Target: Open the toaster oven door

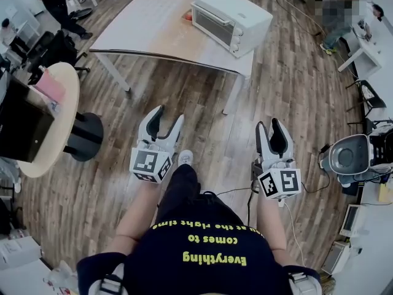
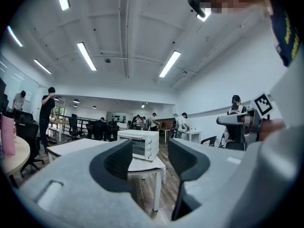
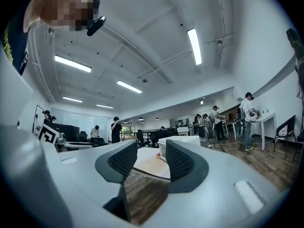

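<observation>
The oven (image 1: 230,18) has a smooth, faintly glossy white shell and a glass door. The tabletop (image 1: 147,26) is pale and matt. The floor (image 1: 288,97) is wood planks with a soft sheen. The left tool (image 1: 169,117) and right tool (image 1: 269,128) are matt pale plastic with dark ribbed pads (image 2: 116,163).

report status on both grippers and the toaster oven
Both empty, jaws apart: left gripper, right gripper. The door is shut on the toaster oven, out of reach on the table. Only floor between.
</observation>
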The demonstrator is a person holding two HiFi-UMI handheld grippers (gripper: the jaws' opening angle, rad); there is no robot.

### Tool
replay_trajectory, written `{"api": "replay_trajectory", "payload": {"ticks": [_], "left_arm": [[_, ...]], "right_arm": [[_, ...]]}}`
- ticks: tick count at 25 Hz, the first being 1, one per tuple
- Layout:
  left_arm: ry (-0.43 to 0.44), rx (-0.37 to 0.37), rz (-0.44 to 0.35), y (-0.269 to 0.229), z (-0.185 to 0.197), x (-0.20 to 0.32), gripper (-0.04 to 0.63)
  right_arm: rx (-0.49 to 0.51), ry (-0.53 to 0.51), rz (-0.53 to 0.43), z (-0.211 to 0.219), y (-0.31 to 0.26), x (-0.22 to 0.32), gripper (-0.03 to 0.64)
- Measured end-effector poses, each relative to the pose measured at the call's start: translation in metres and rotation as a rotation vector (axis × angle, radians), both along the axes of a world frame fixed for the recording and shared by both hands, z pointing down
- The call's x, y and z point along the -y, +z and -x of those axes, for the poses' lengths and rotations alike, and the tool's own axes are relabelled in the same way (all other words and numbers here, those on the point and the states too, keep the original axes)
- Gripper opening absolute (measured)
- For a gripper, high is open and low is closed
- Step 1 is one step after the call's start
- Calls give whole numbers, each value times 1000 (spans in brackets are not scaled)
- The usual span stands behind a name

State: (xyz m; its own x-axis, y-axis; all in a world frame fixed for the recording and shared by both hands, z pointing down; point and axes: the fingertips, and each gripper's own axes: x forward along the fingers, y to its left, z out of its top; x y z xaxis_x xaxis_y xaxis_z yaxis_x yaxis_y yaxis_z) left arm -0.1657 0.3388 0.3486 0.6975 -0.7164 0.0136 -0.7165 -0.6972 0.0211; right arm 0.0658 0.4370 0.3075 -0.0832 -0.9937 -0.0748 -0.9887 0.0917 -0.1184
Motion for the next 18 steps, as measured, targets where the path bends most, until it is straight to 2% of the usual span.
{"api": "replay_trajectory", "payload": {"ticks": [5, 18], "left_arm": [[16, 2, 3, 2, -4, 49, 267], [97, 7, -12, -10, -8, 220, 298]], "right_arm": [[12, 29, 12, -7, 5, 46, 228], [12, 96, -35, 7, -13, 201, 279]]}}
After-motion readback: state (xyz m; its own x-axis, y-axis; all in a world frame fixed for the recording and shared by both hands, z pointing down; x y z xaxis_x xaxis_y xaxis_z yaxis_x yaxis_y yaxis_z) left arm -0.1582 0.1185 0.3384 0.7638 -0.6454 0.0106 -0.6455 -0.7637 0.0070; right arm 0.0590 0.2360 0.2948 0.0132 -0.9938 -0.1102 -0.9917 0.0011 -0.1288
